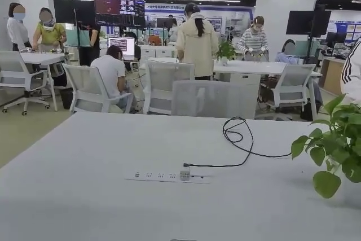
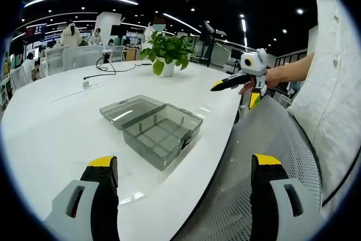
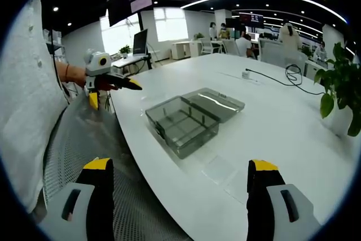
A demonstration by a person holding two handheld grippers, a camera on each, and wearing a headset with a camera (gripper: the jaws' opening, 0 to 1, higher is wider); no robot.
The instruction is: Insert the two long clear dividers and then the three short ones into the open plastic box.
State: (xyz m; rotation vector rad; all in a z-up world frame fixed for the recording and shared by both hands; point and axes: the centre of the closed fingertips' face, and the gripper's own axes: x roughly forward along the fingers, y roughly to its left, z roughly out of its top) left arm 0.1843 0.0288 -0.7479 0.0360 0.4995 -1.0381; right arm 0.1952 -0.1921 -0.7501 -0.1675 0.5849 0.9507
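The open plastic box (image 2: 161, 134) (image 3: 183, 119) is smoky and clear. It lies near the curved front edge of the white table (image 2: 51, 122) (image 3: 271, 139), with its lid (image 2: 124, 108) (image 3: 217, 101) folded flat beside it. Clear flat dividers (image 3: 221, 170) lie on the table between the box and my right gripper; they are hard to make out. My left gripper (image 2: 183, 196) and right gripper (image 3: 180, 196) are both open and empty, held off the table edge on opposite sides of the box. Each sees the other across the box: right gripper (image 2: 242, 80), left gripper (image 3: 110, 80).
A grey mesh chair (image 2: 248, 156) (image 3: 84, 145) sits below both grippers at the table edge. A potted plant (image 1: 333, 145) (image 2: 166, 52) (image 3: 338, 91), a black cable (image 1: 240, 139) and a power strip (image 1: 169, 176) lie further along the table. Several people work at desks behind.
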